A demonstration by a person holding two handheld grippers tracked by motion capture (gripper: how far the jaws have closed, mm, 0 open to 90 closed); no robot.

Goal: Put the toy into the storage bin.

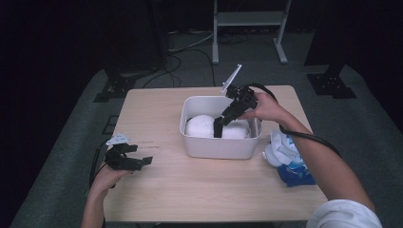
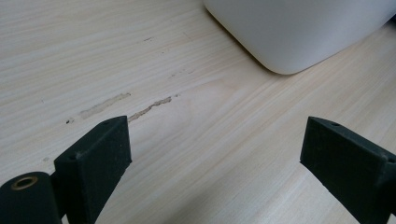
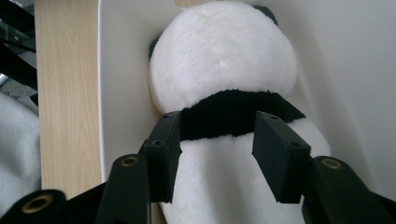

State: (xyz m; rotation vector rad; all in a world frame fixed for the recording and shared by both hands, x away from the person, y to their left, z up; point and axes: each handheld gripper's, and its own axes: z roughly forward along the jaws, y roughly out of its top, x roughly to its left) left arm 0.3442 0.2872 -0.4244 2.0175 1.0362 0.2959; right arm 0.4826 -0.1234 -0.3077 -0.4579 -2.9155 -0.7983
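Right gripper view, plush panda (image 3: 224, 70) lying lengthwise, head away

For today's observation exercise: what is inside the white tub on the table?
Inside the white tub lies a black-and-white plush panda, with the right gripper just above it, jaws apart. Whatever may lie beneath the panda is covered by its body.

A plush panda (image 3: 224, 70) is seen lying inside a white rectangular bin (image 1: 218, 146), stretched lengthwise along the bin's floor. Its fur is white, crossed by a black band around the middle, and a dark ear is glimpsed at the 1 o'clock edge of its rounded head in the right gripper view. In the high view, the bin is placed at the table's centre, slightly toward 1 o'clock.
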